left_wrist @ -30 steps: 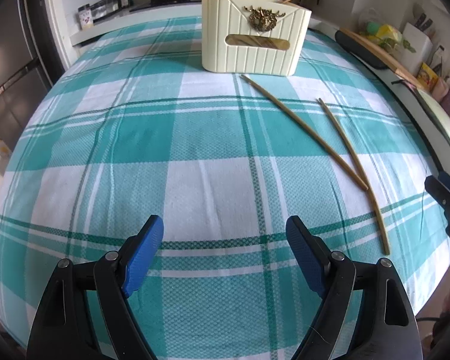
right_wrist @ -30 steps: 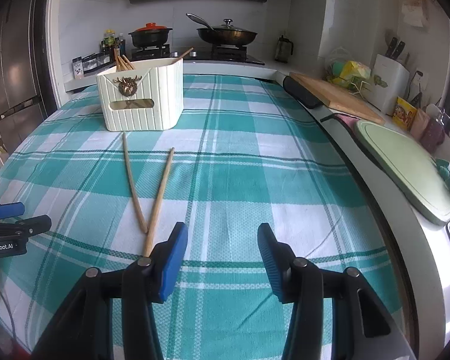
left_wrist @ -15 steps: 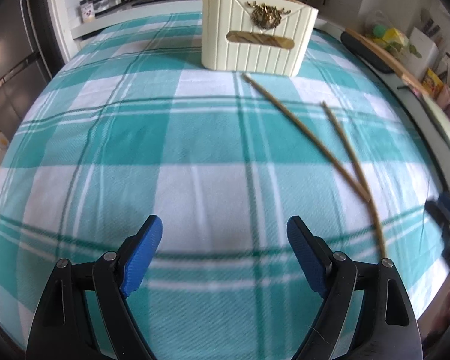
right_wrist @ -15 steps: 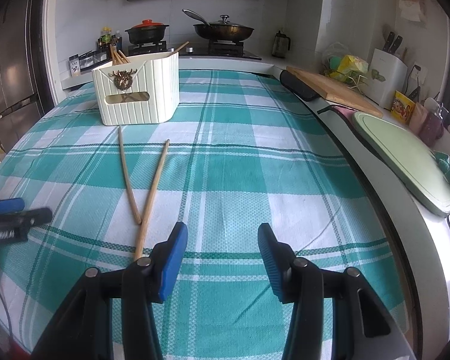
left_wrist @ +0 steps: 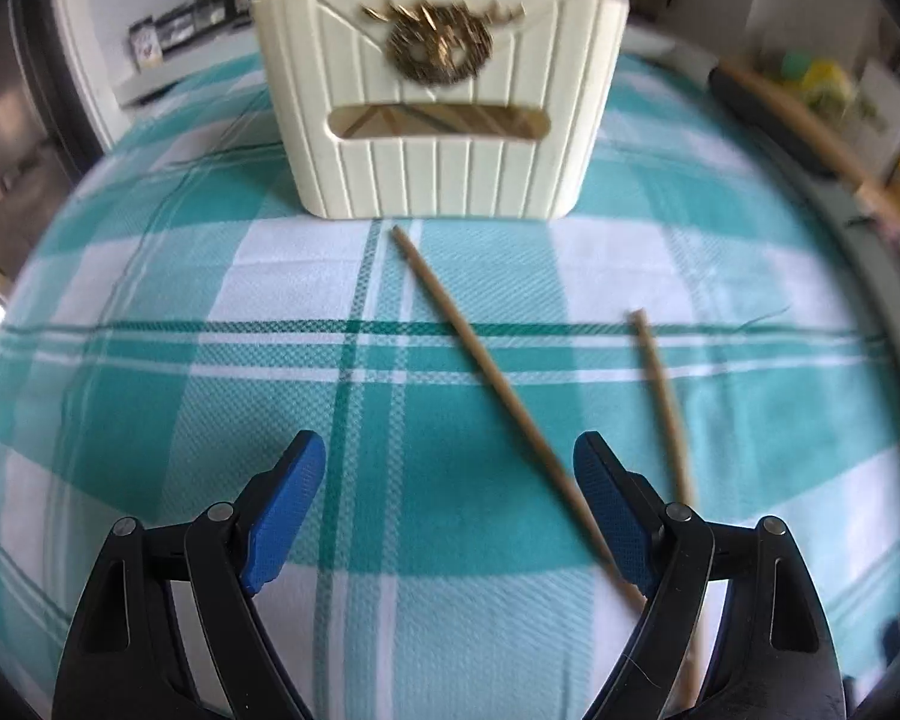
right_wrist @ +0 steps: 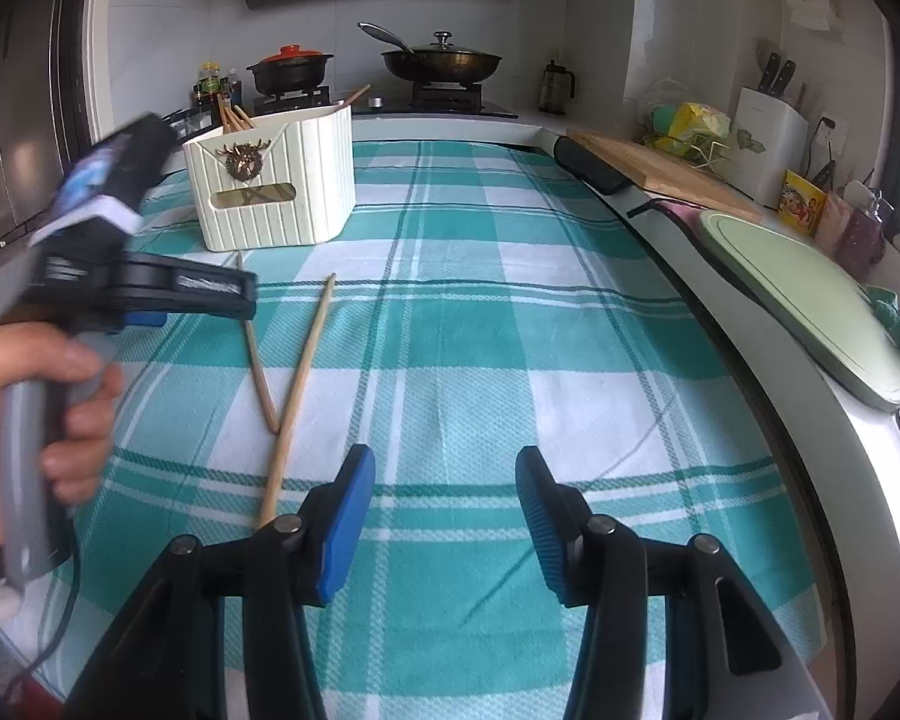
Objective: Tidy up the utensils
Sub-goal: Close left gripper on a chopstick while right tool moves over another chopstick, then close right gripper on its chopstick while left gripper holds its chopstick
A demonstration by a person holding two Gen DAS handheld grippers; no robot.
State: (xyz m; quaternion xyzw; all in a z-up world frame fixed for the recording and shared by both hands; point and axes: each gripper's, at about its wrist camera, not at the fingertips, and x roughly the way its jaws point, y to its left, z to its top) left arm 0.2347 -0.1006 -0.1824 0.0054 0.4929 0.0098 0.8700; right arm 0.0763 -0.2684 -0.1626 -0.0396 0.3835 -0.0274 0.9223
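Two wooden chopsticks lie on the teal checked tablecloth. The longer-looking one (left_wrist: 486, 369) runs from near the holder toward my left gripper's right finger; the other (left_wrist: 660, 396) lies to its right. In the right wrist view they form a V (right_wrist: 297, 384). A cream ribbed utensil holder (left_wrist: 438, 96) with several chopsticks in it stands behind them, also seen in the right wrist view (right_wrist: 276, 186). My left gripper (left_wrist: 450, 516) is open, low over the cloth, just before the chopsticks. My right gripper (right_wrist: 444, 522) is open and empty, right of the chopsticks.
The left gripper and the hand holding it (right_wrist: 90, 276) fill the left of the right wrist view. A stove with pots (right_wrist: 390, 69) stands behind the table. A wooden board (right_wrist: 660, 168), a green board (right_wrist: 810, 294) and a knife block (right_wrist: 768, 144) line the right counter.
My left gripper has moved forward and to the right toward the chopsticks and the holder, which now look much nearer. My right gripper has stayed nearly still.
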